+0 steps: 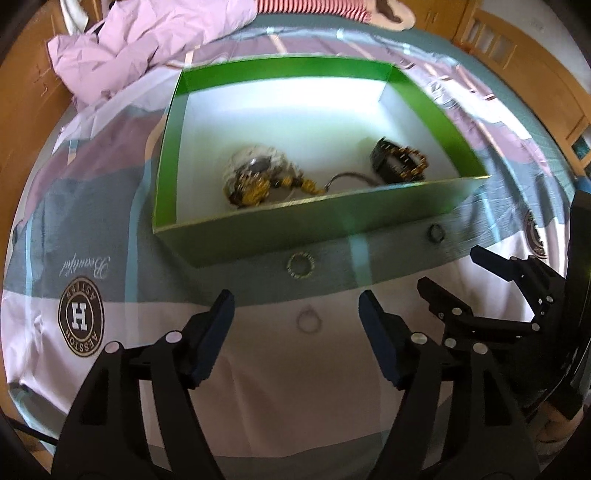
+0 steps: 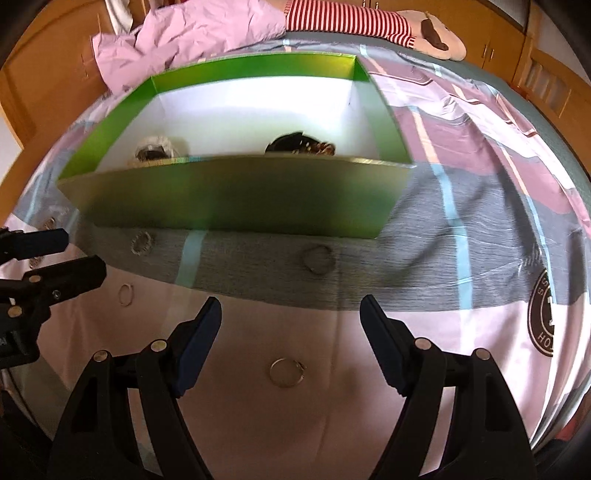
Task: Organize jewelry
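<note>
Green box (image 1: pixel 295 236), two jewelry pieces (image 1: pixel 258 181) inside, four rings (image 2: pixel 286 373) outside

1. A home bedroom is shown, pretty clearly. The surface is a bed covered by a patchwork-print sheet (image 1: pixel 258 369) in pink, grey and mauve, with round logo badges (image 1: pixel 81 318) printed on it.
2. A crumpled pink garment (image 2: pixel 192 33) is left lying at the far end, next to a plush toy (image 2: pixel 436 37) in red-and-white stripes.
3. Wooden wardrobe doors (image 2: pixel 491 40) with small handles are seen behind the bed, and a wooden bed frame (image 1: pixel 517 62) at the right.
</note>
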